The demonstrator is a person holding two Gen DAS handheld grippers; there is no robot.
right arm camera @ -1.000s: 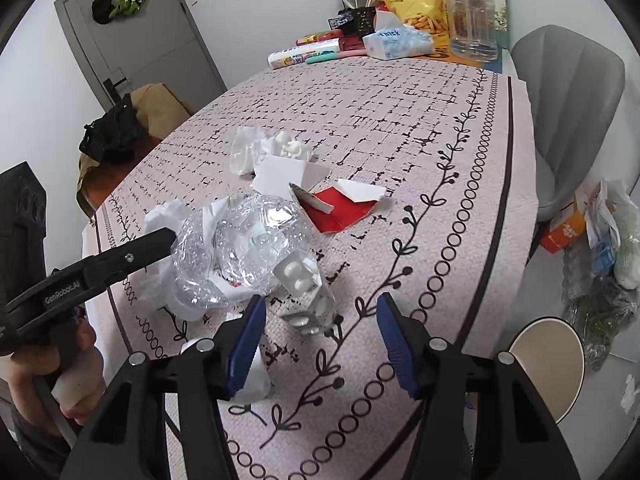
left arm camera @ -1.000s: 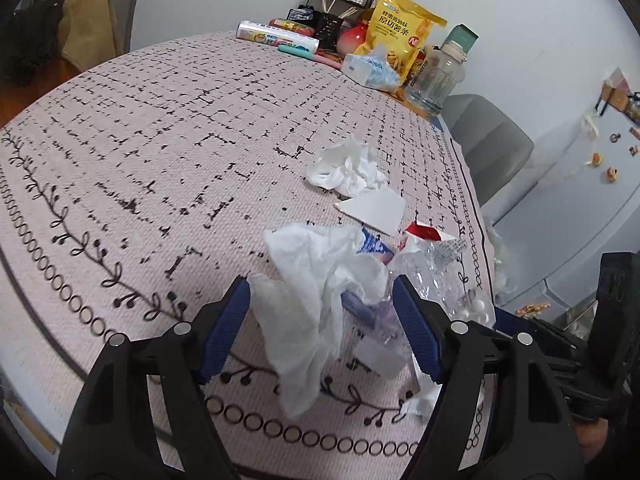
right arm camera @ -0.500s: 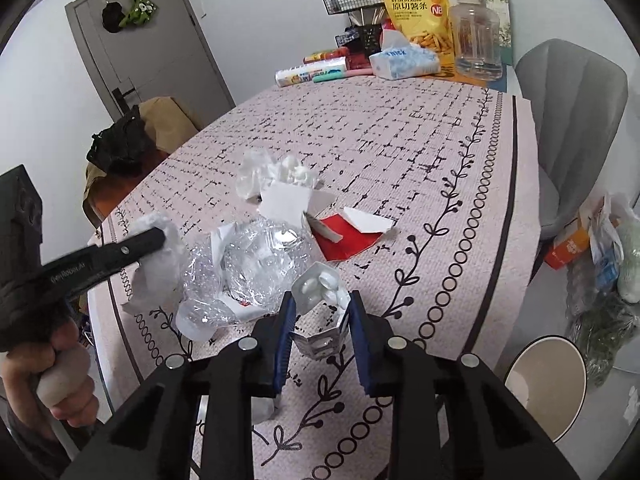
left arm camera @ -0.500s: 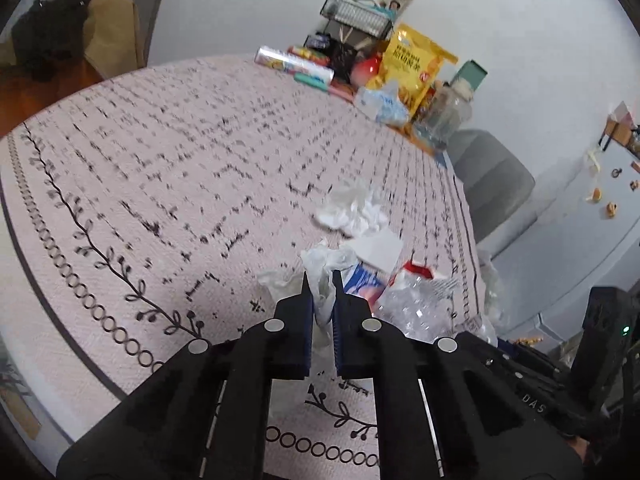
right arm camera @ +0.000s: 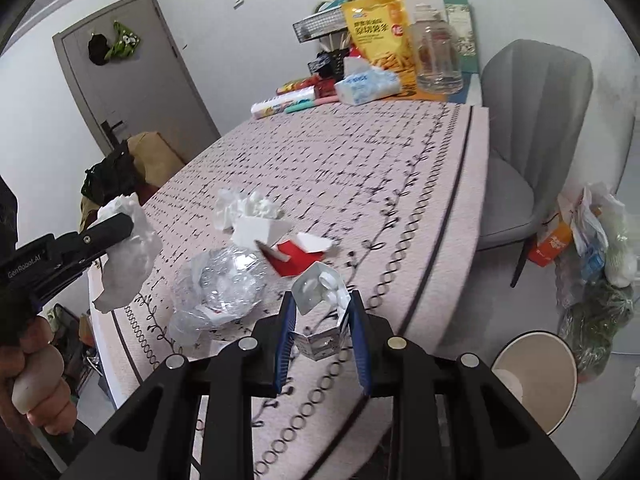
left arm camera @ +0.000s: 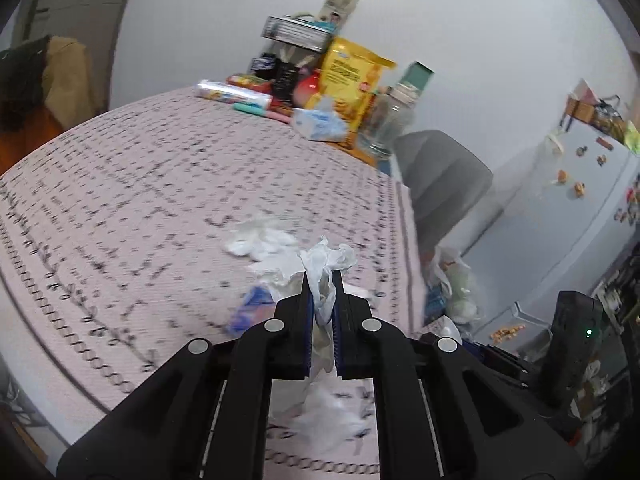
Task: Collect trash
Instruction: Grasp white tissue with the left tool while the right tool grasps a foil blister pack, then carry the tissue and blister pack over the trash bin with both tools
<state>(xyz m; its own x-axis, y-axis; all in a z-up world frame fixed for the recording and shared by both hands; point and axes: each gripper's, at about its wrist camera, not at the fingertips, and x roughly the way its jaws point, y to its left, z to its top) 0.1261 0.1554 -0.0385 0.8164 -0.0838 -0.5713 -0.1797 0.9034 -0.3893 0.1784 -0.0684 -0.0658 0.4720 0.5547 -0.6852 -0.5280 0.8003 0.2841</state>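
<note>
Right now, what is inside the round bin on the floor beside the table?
The bin shows a pale inner wall and something white low inside; it is too blurred to identify. Its near part is covered by the right gripper.

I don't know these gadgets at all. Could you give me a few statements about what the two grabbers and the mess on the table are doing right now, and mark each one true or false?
1. The left gripper is clamped on a white tissue. True.
2. The right gripper is empty. False: it grips a small crumpled carton.
3. A clear plastic wrapper lies on the table. True.
4. The bin stands on the table. False: it stands on the floor beside it.
5. The red wrapper is in a gripper. False: it lies on the table.
</note>
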